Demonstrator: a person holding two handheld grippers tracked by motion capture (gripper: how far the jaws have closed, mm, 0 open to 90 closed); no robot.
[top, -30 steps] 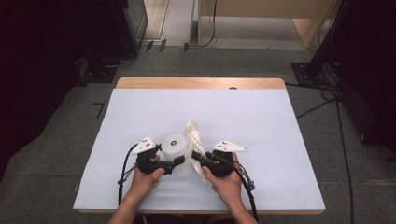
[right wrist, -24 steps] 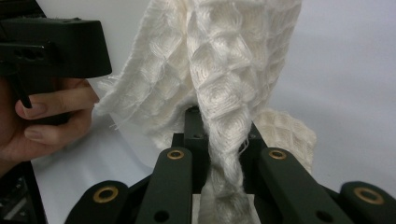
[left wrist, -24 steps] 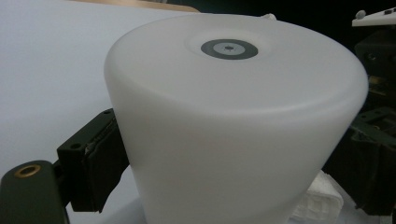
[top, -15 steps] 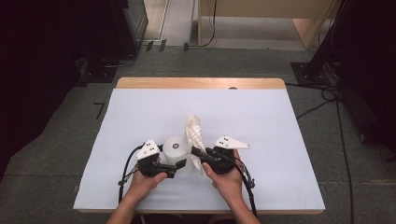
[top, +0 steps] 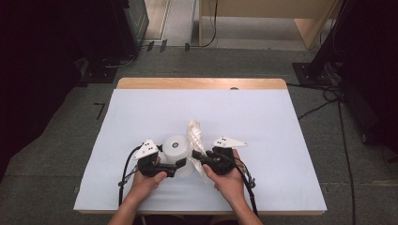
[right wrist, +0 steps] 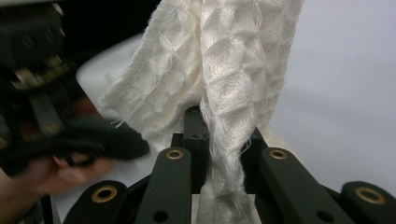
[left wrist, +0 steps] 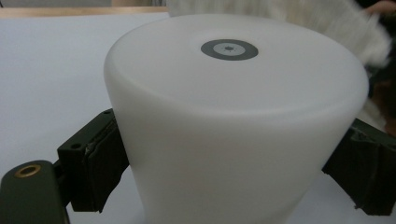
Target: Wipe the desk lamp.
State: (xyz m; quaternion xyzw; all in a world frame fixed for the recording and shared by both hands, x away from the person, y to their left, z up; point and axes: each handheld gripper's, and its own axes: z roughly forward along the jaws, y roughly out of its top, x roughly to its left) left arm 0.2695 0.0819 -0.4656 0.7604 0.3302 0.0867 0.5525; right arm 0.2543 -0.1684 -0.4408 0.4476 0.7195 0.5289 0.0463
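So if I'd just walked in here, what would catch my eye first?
Probably the white cup standing upside down near the front of the pale table, clamped between the jaws of the left gripper. Right beside it, the right gripper pinches a white waffle-weave cloth, which stands up in a crumpled strip next to the cup. Both hands sit close together at the table's near edge.

Cup point(top: 177, 149) on table point(top: 281, 140), cloth point(top: 195, 136) just right.
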